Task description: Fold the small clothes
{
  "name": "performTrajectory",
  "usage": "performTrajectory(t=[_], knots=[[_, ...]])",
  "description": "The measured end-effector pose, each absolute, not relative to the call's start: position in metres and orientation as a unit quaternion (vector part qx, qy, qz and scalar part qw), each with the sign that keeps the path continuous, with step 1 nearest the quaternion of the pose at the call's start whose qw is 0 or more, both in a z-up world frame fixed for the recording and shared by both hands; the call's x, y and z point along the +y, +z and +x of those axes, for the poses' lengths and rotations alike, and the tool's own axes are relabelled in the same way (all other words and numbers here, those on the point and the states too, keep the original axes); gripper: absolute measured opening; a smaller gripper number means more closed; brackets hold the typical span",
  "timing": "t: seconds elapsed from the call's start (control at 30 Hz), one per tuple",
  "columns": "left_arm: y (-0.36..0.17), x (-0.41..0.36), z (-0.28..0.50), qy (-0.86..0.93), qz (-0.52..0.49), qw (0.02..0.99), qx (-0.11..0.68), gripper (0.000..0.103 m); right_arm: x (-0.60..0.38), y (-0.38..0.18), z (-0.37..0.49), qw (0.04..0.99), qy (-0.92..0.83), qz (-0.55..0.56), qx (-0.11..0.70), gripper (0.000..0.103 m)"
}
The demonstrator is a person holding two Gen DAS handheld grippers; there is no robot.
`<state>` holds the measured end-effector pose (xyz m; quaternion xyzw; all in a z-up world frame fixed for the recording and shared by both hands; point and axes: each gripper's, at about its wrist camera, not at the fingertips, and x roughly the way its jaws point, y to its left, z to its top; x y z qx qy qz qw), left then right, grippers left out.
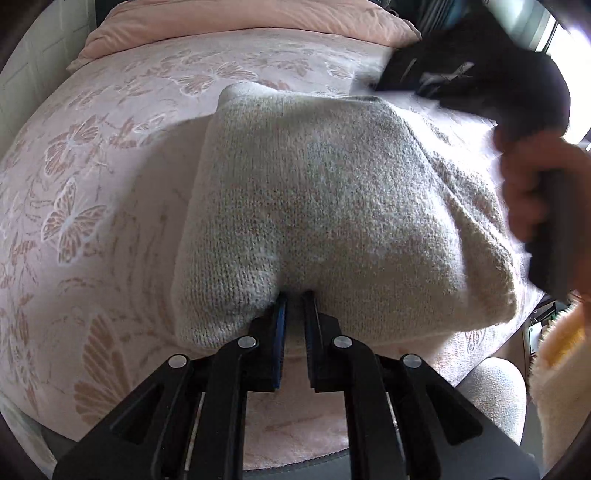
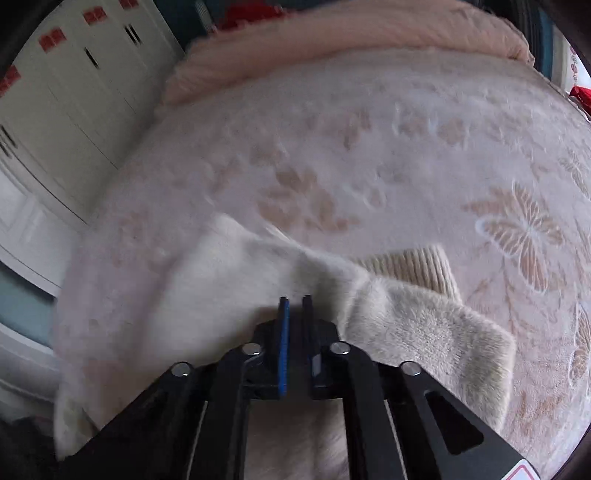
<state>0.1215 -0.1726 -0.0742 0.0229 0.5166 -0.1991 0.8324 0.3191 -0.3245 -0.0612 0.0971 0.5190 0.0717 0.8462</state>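
both hand-held grippers are clamped on the fuzzy cream sweater [image 1: 332,206] on the bed [image 1: 110,166], left hand-held gripper [image 1: 294,295] pinching its 6 o'clock hem, right hand-held gripper [image 2: 294,298] mid-body, so next they'd probably lift and fold it toward 12 o'clock

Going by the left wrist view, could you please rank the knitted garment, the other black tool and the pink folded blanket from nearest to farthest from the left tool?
1. Knitted garment: pinched at the left tool.
2. Other black tool: upper right, blurred.
3. Pink folded blanket: along the far top edge.
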Motion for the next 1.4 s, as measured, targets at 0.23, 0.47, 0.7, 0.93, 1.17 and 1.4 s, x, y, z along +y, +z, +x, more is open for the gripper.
performTrajectory(t=[0.23,0.47,0.7,0.93,1.17,1.4], knots=[[-0.077,-0.171,0.13,-0.196,0.019,0.827,0.526,0.009,-0.335,-0.002,0.293,0.876,0.07,0.155,0.452,0.002],[-0.077,-0.171,0.131,-0.199,0.02,0.827,0.526,0.009,-0.345,-0.01,0.148,0.874,0.004,0.207,0.439,0.006],[-0.077,-0.175,0.127,-0.191,0.032,0.832,0.52,0.009,-0.338,-0.051,0.099,0.85,0.0,0.214,0.482,0.005],[-0.075,-0.18,0.122,-0.182,0.043,0.835,0.517,0.009,-0.357,-0.057,0.085,0.845,-0.029,0.262,0.465,0.008],[-0.074,-0.177,0.125,-0.181,0.035,0.831,0.525,0.01,-0.369,-0.053,0.075,0.847,-0.037,0.302,0.436,0.009],[-0.043,-0.142,0.12,-0.231,-0.085,0.825,0.509,0.018,-0.383,-0.046,0.064,0.855,-0.063,0.3,0.417,0.048]])
